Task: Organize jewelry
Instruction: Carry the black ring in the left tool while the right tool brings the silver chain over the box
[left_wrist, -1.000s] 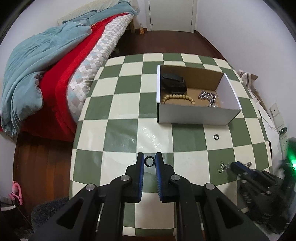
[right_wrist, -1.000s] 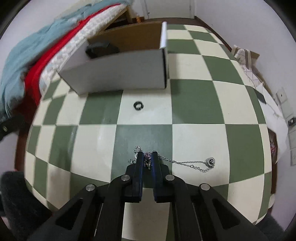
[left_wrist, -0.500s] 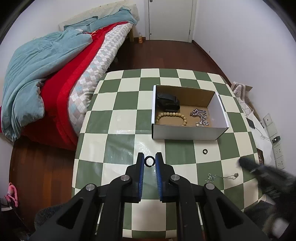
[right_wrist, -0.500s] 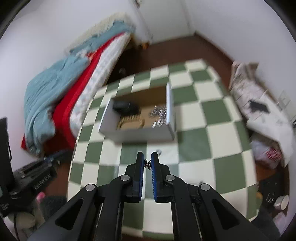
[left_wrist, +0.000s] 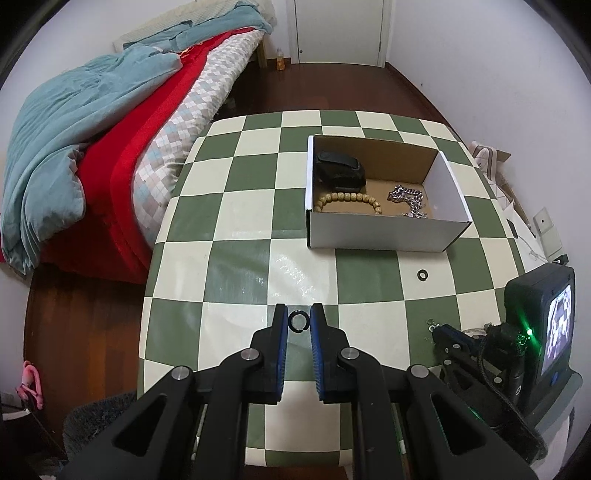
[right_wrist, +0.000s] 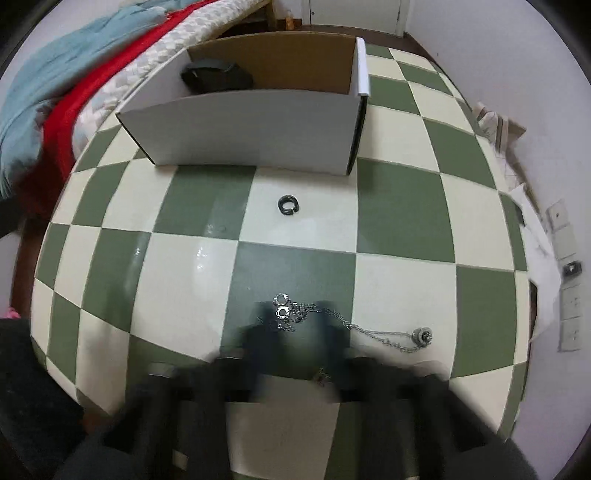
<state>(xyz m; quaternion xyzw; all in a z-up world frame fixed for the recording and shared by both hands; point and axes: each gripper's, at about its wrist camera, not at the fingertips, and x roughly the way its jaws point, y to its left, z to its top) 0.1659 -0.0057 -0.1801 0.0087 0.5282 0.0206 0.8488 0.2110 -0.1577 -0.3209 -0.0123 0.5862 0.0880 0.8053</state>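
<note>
My left gripper (left_wrist: 298, 320) is shut on a small black ring (left_wrist: 291, 320), held above the green-and-cream checked table (left_wrist: 240, 266). A second black ring (right_wrist: 288, 205) (left_wrist: 422, 274) lies in front of the white cardboard box (left_wrist: 380, 234) (right_wrist: 251, 129). The box holds a wooden bead bracelet (left_wrist: 347, 197), a silver chain (left_wrist: 406, 195) and a black pouch (left_wrist: 340, 170). My right gripper (right_wrist: 291, 321) (left_wrist: 437, 330) is blurred, low at the table, its jaws closing around the bunched end of a thin silver necklace (right_wrist: 369, 332).
A bed (left_wrist: 110, 129) with red and teal bedding stands along the table's left side. Papers and wall sockets (right_wrist: 565, 236) lie off the right edge. The right gripper's body and lit screen (left_wrist: 554, 325) fill the left wrist view's lower right.
The right gripper rose high above the table, then came back down onto the silver necklace. The left gripper lifted a little with its ring.
</note>
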